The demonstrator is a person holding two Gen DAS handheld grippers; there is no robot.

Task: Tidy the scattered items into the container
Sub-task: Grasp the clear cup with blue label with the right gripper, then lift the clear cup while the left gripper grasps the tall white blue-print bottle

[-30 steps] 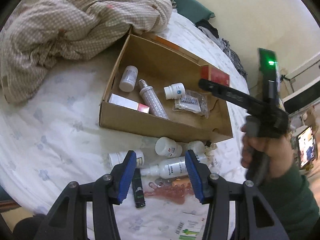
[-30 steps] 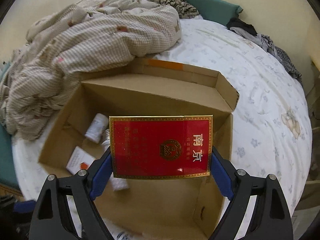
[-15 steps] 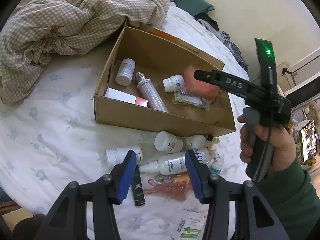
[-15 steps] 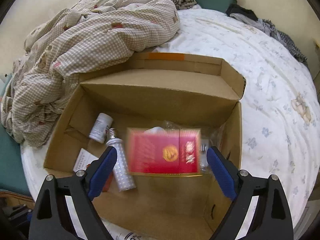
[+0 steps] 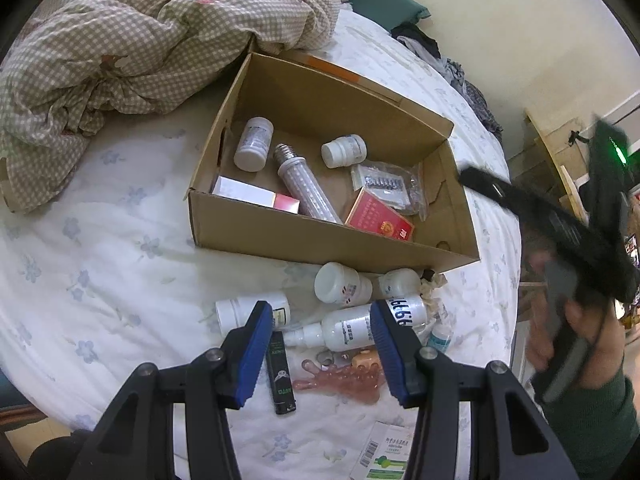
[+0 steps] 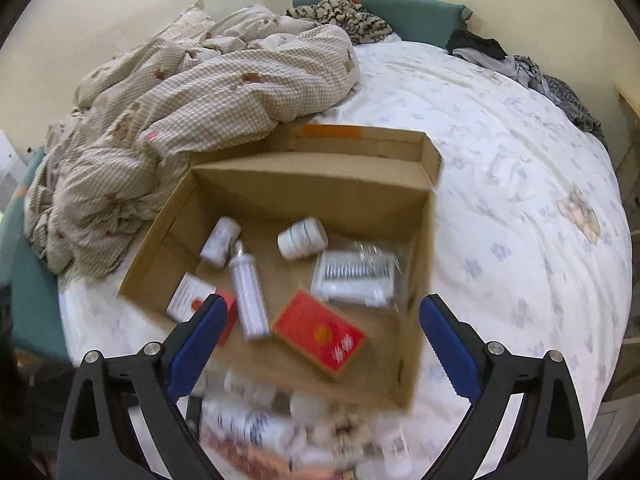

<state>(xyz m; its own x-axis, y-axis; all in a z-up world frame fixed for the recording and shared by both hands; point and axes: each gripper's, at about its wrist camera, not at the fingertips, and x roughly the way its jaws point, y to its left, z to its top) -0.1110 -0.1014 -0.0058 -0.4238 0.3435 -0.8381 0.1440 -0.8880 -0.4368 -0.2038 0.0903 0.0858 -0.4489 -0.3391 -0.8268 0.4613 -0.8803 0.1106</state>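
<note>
An open cardboard box (image 5: 280, 226) (image 6: 420, 216) lies on the bed. Inside it are a red cigarette pack (image 5: 378, 220) (image 6: 320, 330), an LED bulb (image 5: 300, 184) (image 6: 248, 296), two white bottles, a red-and-white carton (image 5: 256, 196) and a clear packet (image 5: 386, 184). My right gripper (image 6: 322, 348) is open and empty above the box's near side. My left gripper (image 5: 318, 344) is open and empty over a pile in front of the box: white bottles (image 5: 344, 284), a spray bottle (image 5: 340, 330), a black lighter (image 5: 280, 376) and a pink translucent piece (image 5: 340, 378).
A rumpled checked quilt (image 5: 140, 28) (image 6: 192, 120) presses against the box's far left corner. Clothes (image 6: 520, 68) lie at the bed's far edge. A paper label (image 5: 380, 456) lies at the near edge. A person's hand in a green sleeve (image 5: 588, 400) holds the right gripper.
My right gripper opened and let the red cigarette pack fall; it now lies flat in the box. The right gripper pulled back and up. My left gripper stayed open over the pile.
</note>
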